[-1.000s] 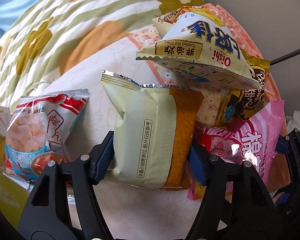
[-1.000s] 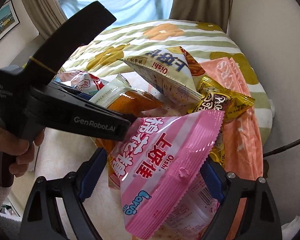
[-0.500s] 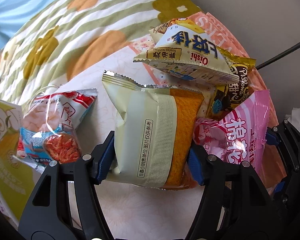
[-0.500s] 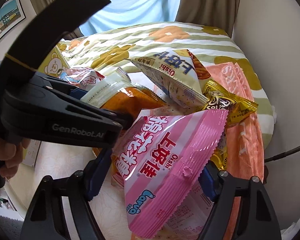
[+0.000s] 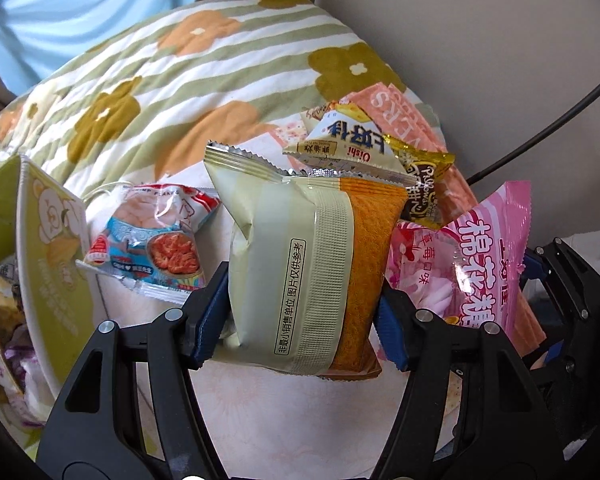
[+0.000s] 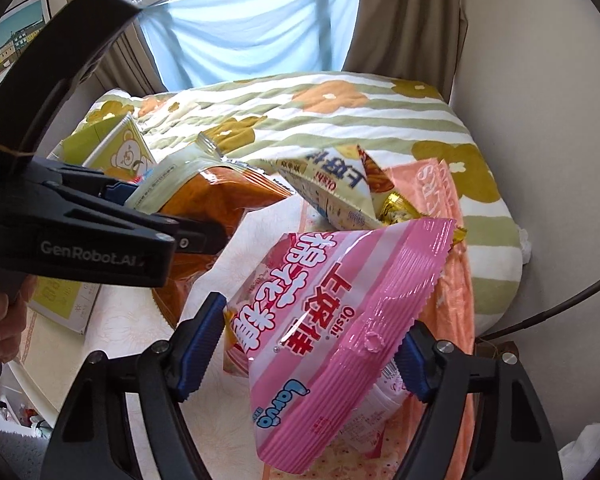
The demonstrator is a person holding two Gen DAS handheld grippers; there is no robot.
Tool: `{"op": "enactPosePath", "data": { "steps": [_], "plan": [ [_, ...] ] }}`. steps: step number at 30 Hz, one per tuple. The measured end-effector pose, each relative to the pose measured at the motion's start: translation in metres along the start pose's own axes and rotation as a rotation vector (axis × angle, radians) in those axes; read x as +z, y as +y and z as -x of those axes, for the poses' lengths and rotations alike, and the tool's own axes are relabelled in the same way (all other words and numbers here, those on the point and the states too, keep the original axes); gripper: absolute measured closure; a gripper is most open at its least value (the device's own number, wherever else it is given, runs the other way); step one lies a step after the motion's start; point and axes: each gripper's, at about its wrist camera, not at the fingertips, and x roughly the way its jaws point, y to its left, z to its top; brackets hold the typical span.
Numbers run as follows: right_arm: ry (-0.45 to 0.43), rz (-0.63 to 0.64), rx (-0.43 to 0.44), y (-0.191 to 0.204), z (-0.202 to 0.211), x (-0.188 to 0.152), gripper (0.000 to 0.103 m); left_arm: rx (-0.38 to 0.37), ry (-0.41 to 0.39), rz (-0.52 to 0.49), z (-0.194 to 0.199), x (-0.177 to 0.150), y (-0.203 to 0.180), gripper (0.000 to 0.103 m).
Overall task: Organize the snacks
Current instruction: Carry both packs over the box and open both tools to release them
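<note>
My left gripper [image 5: 300,324] is shut on a pale green and orange snack bag [image 5: 300,248], held upright off the surface; the right wrist view shows that bag [image 6: 220,188] from the side. My right gripper [image 6: 308,356] has its jaws closing on a pink Oishi bag [image 6: 340,320], and its blue pads press both edges. The pink bag [image 5: 484,252] hangs just right of the left gripper. Behind lie a white and yellow Oishi bag [image 5: 348,144], a gold and brown bag [image 5: 420,184] and a shrimp flakes bag [image 5: 156,240].
A green box with a bear print [image 5: 48,248] stands open at the left. A flowered striped quilt [image 5: 180,80] lies beyond the snacks, with a peach cloth [image 6: 452,280] at the right by the wall. A black cable [image 5: 560,116] crosses the wall. A hand [image 6: 4,320] grips the left tool.
Both grippers have risen with their bags, so the pile looks farther away. The right jaws narrowed onto the pink bag. The green box has come further into the left view.
</note>
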Motion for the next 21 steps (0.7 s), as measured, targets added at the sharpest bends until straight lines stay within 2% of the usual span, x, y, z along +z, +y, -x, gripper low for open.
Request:
{"op": "enactPosePath", "data": {
  "steps": [6,11,15,21],
  "plan": [
    [-0.066,0.028,0.02,0.018,0.03,0.025,0.03,0.009,-0.116,0.033,0.062,-0.004,0.023,0.042],
    [-0.13,0.079,0.065,0.055,0.053,0.052,0.03,0.048,-0.208,0.082,0.117,-0.015,0.066,0.042],
    [-0.165,0.125,0.111,0.094,0.062,0.073,0.03,0.093,-0.248,0.131,0.148,-0.026,0.111,0.042],
    [-0.195,0.197,0.161,0.163,0.059,0.097,0.03,0.139,-0.256,0.203,0.174,-0.049,0.184,0.042]
  ]
}}
